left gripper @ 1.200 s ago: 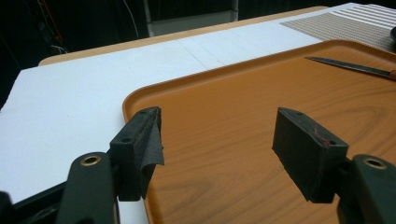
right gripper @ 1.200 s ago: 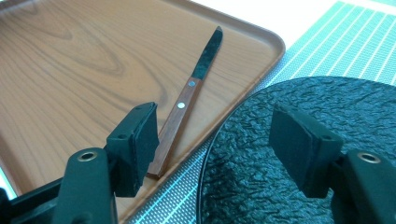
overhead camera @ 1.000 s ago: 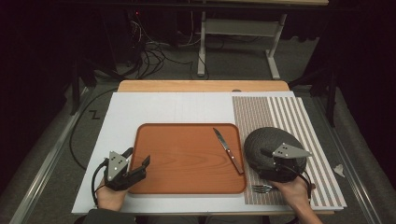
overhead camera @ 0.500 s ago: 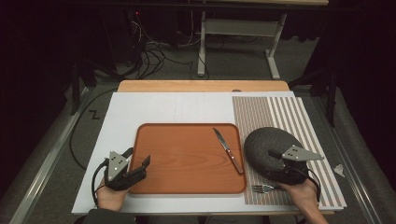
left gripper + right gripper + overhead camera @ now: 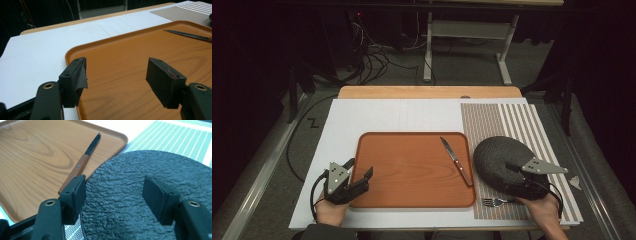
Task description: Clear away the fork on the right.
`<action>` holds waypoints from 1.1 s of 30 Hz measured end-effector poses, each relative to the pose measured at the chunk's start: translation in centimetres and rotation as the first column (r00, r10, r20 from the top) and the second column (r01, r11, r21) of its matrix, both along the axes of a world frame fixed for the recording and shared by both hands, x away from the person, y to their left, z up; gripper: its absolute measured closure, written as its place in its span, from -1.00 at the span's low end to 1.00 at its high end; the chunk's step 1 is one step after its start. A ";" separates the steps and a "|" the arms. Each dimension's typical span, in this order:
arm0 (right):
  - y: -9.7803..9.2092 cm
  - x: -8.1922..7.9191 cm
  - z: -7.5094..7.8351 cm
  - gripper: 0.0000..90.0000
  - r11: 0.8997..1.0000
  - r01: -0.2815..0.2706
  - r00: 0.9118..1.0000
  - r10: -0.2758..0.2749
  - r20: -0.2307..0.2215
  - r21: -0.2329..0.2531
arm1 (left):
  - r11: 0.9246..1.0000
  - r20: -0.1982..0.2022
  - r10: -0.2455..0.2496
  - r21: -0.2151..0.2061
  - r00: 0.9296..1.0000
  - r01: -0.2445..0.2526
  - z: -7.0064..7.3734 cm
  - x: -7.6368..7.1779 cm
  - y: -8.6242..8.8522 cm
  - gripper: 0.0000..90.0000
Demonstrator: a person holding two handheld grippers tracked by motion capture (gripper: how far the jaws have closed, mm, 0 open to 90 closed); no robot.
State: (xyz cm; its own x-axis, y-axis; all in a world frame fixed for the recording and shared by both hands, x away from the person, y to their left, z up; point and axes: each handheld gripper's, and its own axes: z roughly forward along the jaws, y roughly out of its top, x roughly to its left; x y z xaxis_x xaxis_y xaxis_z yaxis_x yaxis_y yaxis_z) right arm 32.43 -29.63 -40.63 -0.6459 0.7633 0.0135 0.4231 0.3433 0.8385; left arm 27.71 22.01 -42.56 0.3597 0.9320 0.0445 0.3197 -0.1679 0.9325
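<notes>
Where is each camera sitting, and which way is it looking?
High view: above the person's side, looking forward and down at the orange wooden tray; both hands and grippers show.
Left gripper view: on the left gripper, facing across the tray; its open jaws show.
Right gripper view: on the right gripper, over the round black textured plate; open jaws show.
All share the wooden-handled knife.

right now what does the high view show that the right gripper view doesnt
High view alone: the fork on the striped mat's near edge, the left tongs open at the tray's left rim, the white board, and the floor cables.

Right gripper view alone: the dark plate's rough, pebbled surface up close, with the right tongs open above it.

Both: the wooden tray, the wood-handled knife, the plate and the striped mat.
</notes>
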 end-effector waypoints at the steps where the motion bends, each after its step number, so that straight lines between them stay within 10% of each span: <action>1: 0.0 0.0 0.0 -0.15 1.000 0.000 1.000 0.000 0.000 0.000 | 1.000 0.000 0.000 0.000 1.000 0.000 0.0 0.0 0.0 -0.27; 33: -4.5 -1.9 0.3 0.10 0.995 0.044 0.996 -0.050 -0.072 -0.086 | 1.000 -0.002 0.006 0.001 1.000 -0.006 0.0 0.0 0.0 -0.27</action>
State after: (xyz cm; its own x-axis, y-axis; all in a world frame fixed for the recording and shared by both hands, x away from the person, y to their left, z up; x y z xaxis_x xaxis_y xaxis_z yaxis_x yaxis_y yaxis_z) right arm 30.55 -34.13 -40.34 -0.6087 0.7934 -0.0060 0.5004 0.3897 0.7731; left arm 27.75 22.02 -42.56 0.3546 0.9339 0.0447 0.3221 -0.1669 0.9319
